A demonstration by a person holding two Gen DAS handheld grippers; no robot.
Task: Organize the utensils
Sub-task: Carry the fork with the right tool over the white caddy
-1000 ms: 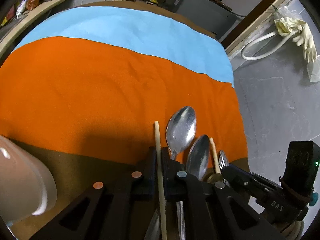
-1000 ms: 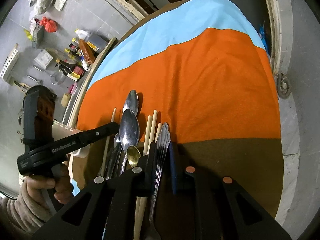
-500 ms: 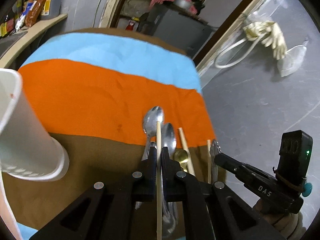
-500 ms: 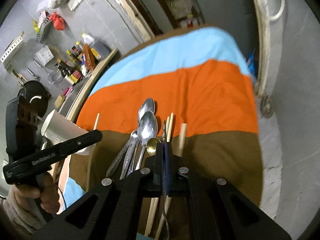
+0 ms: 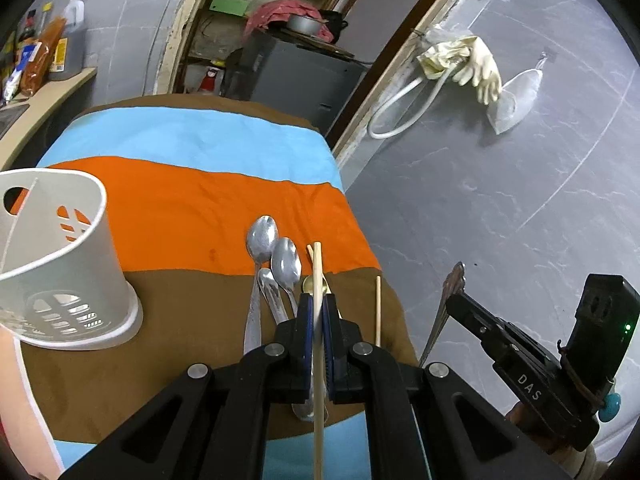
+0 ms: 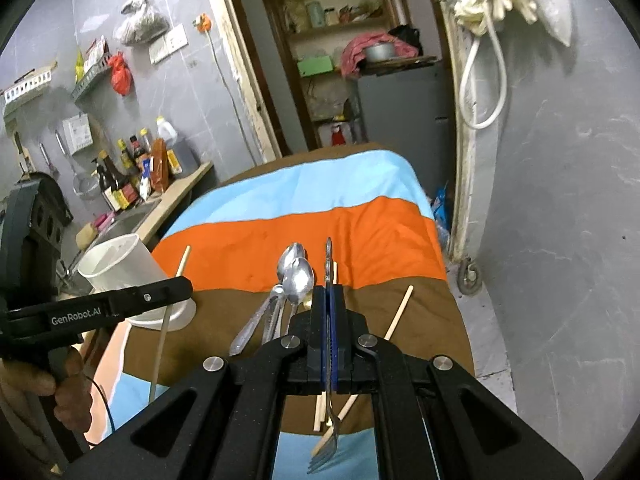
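Both tools lifted higher, striped cloth (image 5: 224,208), grey tiled walls (image 6: 560,200)

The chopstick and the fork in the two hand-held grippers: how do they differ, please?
The chopstick is pale wood, a plain straight stick; the fork is shiny metal with tines. The chopstick sits in the left hand-held gripper, the fork in the right hand-held gripper. Both are clamped and off the cloth.
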